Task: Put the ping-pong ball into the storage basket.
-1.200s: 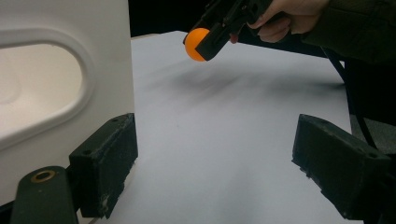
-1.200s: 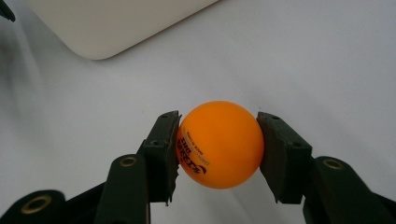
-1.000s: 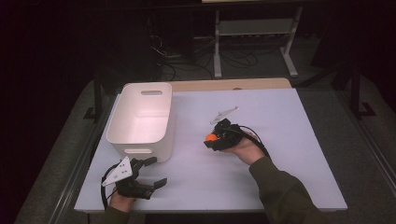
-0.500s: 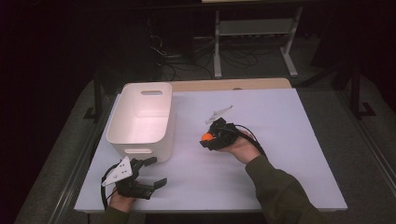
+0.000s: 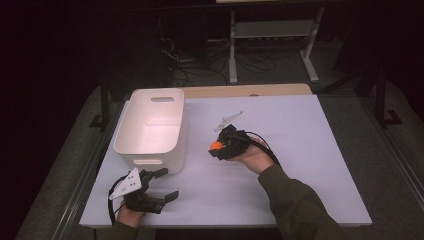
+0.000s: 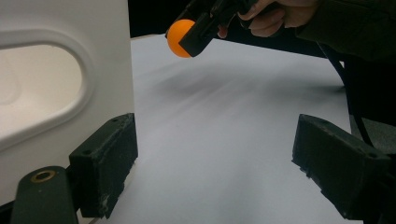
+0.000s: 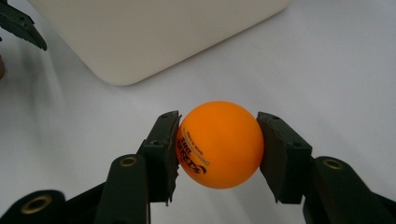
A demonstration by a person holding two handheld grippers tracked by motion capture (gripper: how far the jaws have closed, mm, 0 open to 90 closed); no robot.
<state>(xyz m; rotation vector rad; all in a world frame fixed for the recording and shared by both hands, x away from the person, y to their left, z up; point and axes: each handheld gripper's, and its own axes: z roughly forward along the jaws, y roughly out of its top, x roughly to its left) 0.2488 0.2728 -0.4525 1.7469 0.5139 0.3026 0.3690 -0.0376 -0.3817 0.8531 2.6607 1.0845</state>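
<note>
From above, the right gripper (image 5: 220, 148) has drifted nearer the white bin (image 5: 152, 129), clenching an orange ball (image 5: 215, 145) above the table (image 5: 300, 150). The left gripper (image 5: 165, 185) stays by the bin's near end, jaws spread. Its own view shows the bin wall (image 6: 65, 84) touching one jaw. The right gripper view shows the ball (image 7: 219, 143) pinched, bin beyond.
</note>
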